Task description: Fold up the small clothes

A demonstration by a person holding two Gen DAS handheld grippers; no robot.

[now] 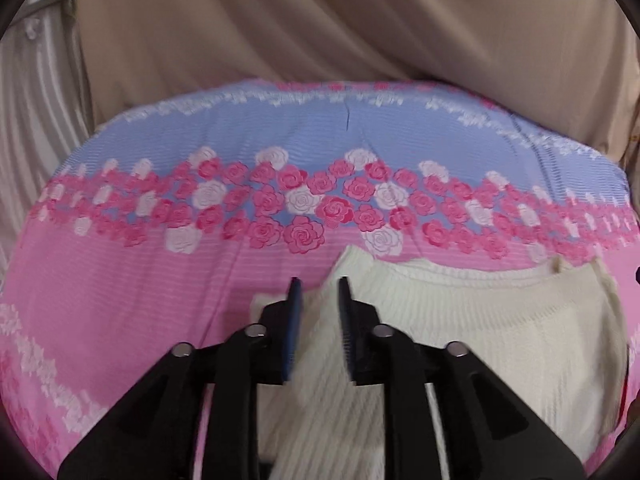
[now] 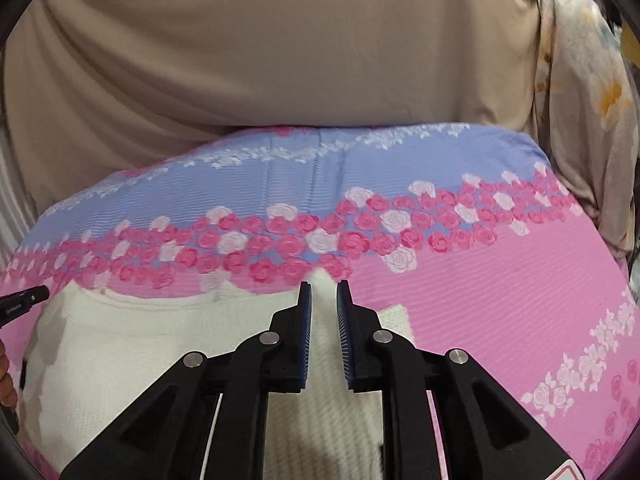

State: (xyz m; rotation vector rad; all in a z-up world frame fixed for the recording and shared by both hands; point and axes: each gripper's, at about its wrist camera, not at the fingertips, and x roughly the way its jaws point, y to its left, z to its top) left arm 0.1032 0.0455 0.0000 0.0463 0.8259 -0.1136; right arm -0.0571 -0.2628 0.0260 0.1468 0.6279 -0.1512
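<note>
A cream ribbed knit garment [image 1: 480, 320] lies on a bed, spread to the right in the left wrist view and to the left [image 2: 140, 340] in the right wrist view. My left gripper [image 1: 320, 280] hangs over the garment's left end. Its blue-padded jaws stand apart and cloth shows in the gap, with no pad pressing on it. My right gripper [image 2: 323, 282] is over the garment's right end, jaws a little apart. A raised point of cream fabric shows between its tips, and the pads do not visibly pinch it. The left gripper's tip [image 2: 28, 298] shows at the left edge of the right wrist view.
The bed sheet [image 1: 120, 300] is pink and light blue with a band of roses. Beige draped cloth [image 1: 320, 40] hangs behind the bed. White pleated fabric [image 1: 32, 100] is at the far left. A pale floral cloth [image 2: 580, 80] hangs at the far right. A hand [image 2: 6, 384] shows at the left edge.
</note>
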